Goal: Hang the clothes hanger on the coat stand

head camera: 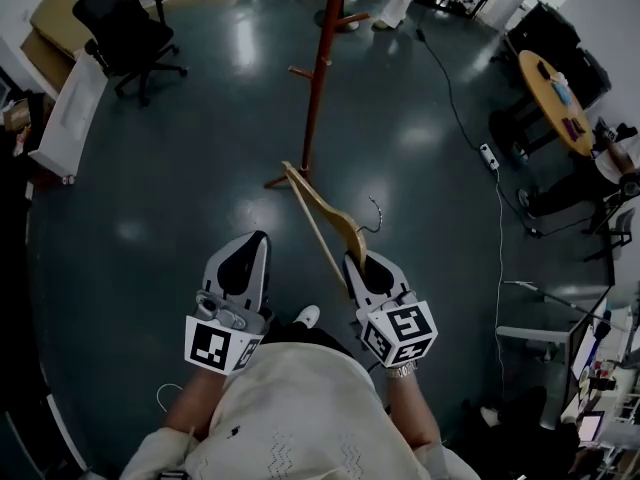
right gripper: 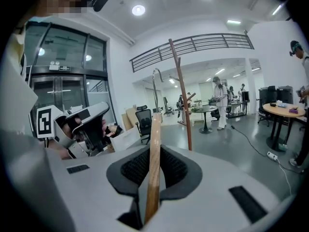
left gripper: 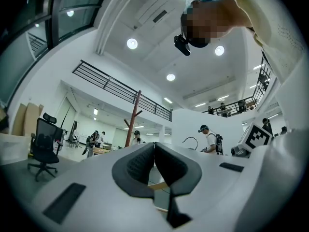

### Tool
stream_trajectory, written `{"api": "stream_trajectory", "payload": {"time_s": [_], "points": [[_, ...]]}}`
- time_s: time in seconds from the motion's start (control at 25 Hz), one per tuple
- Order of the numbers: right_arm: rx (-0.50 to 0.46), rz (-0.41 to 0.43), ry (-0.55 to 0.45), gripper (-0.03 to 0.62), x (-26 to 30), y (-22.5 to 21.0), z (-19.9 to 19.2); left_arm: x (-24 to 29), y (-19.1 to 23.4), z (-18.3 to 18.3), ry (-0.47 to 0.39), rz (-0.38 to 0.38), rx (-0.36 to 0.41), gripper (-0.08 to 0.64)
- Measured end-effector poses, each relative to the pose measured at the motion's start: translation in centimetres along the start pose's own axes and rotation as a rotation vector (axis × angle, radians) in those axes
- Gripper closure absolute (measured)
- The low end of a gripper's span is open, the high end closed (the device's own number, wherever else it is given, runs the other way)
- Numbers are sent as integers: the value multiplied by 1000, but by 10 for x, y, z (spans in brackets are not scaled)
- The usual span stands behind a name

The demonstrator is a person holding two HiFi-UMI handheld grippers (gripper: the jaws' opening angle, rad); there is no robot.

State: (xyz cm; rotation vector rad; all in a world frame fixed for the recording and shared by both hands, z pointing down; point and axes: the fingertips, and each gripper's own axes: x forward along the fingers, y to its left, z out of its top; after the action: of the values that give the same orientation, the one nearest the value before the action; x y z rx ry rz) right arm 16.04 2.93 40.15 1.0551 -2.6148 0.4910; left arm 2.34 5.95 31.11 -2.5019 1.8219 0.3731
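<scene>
**Head view:** Bare dark floor (head camera: 180, 198) spreads wide ahead and to the left. The coat stand (head camera: 318, 68) rises from it straight ahead, with nothing between it and the person. The right hand-held gripper (head camera: 358, 260) pinches one end of the wooden clothes hanger (head camera: 325, 206). The hanger slants forward and left, its far tip pointing at the stand's feet and its metal hook (head camera: 375, 213) curling to the right. The left hand-held gripper (head camera: 250, 240) hangs beside it, apart from the hanger. An office chair (head camera: 125, 28) stands far left and a round counter (head camera: 555, 88) far right. A cable (head camera: 455, 98) and power strip (head camera: 488, 156) lie on the floor right of the stand.

**Left gripper view:** The left hand-held gripper (left gripper: 154, 146) has its pads pressed together with nothing between them. Beyond it are the coat stand (left gripper: 136, 115), the office chair (left gripper: 42, 146) at the left, and people (left gripper: 208, 138) in the background. The right hand-held gripper's marker cube (left gripper: 258, 135) shows at the right edge.

**Right gripper view:** The right hand-held gripper (right gripper: 154, 153) is clamped on the clothes hanger (right gripper: 154, 129), whose wood stands up between the pads. Its hook (right gripper: 155, 81) tops it. The coat stand (right gripper: 181, 95) is just right of that line across clear floor. The left hand-held gripper (right gripper: 79, 124) is at the left, the round counter (right gripper: 285, 111) at the right.
</scene>
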Motion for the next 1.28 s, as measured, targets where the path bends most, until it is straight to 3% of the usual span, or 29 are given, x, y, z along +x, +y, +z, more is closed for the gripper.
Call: {"api": "stream_trajectory", "payload": {"time_s": [0.2,0.52,0.72,0.96,1.28], "points": [[18,5,7,523,-2,-35,-1,20,-16,-11,24,-3,30,546],[18,42,54,523,31,-75,-3,74,9,-33,19,56,22,546],[-1,73,82,523,66,-112,22,124,25,-40,-11,83,1,546],[-32,163,89,523,113,-137,53,168,49,-51,-38,103,7,546],[-133,278,116,523,167,-135,71,174,92,-43,-54,183,31,546]]}}
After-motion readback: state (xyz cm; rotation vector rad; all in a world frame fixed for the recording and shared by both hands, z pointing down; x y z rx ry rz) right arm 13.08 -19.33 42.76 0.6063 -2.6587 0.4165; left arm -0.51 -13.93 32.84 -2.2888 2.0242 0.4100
